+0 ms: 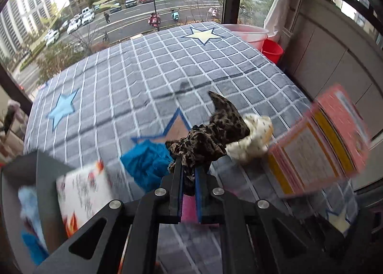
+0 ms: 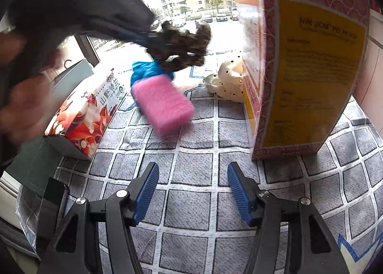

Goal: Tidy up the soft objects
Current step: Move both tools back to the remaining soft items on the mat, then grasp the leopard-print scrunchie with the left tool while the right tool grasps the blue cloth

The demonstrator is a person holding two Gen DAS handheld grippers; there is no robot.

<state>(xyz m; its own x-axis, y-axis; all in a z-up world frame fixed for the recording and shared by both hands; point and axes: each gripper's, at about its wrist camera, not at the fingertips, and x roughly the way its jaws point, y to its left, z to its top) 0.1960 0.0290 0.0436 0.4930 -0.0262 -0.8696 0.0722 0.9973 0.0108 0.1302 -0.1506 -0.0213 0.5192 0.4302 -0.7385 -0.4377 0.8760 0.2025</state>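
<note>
My left gripper (image 1: 189, 166) is shut on a brown leopard-print scrunchie (image 1: 210, 135) and holds it above the checked blanket (image 1: 148, 75); the scrunchie also shows in the right wrist view (image 2: 182, 46), hanging from the left gripper's tips. A blue cloth (image 1: 148, 161) lies below it, also seen from the right (image 2: 146, 69). A cream dotted scrunchie (image 1: 253, 137) lies to the right, beside the pink box (image 2: 227, 82). A pink sponge (image 2: 162, 104) lies on the blanket. My right gripper (image 2: 192, 192) is open and empty, low over the blanket.
A tall pink and yellow box (image 2: 306, 63) stands at the right. A floral tissue pack (image 2: 86, 111) leans in a grey bin (image 1: 45, 173) at the left. A phone (image 2: 51, 204) lies at the blanket's left edge. Red buckets (image 1: 271, 50) stand beyond the far corner.
</note>
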